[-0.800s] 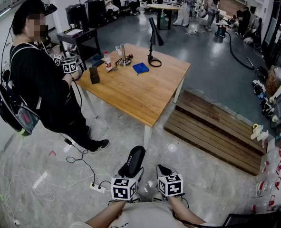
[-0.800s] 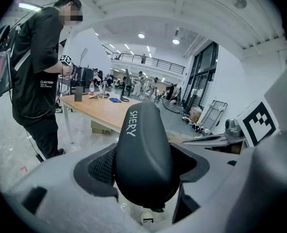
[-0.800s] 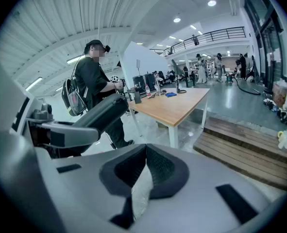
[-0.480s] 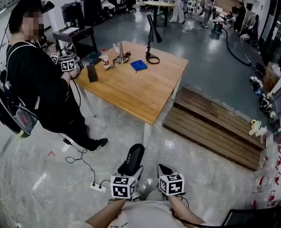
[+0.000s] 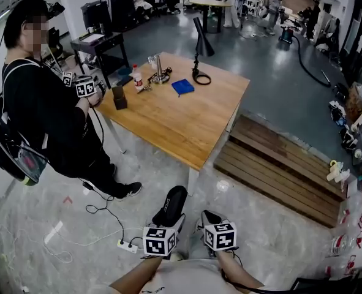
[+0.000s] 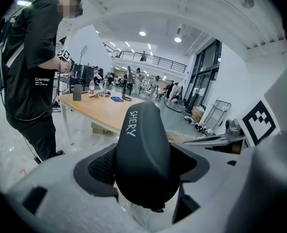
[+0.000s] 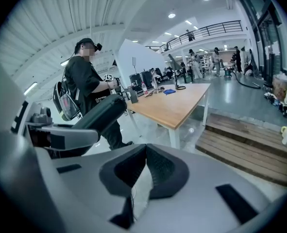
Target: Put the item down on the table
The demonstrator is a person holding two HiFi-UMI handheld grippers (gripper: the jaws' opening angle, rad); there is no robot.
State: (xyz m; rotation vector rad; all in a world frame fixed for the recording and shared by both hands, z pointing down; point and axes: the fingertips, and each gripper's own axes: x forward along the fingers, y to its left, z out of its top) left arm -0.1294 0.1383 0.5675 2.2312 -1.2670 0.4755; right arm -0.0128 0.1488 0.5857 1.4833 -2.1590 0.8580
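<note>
We log the left gripper [image 6: 144, 166] clamped on a black saddle-shaped item [image 6: 142, 140] at lower centre. The right gripper [image 7: 144, 171] is closed with nothing in it — the desk [image 5: 181, 118] is well apart, upper centre.

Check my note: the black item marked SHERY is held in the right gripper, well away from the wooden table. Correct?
No. The black item is clamped in the left gripper, not the right, as the left gripper view shows; the right gripper is shut on nothing. It is away from the wooden table, as noted.
</note>
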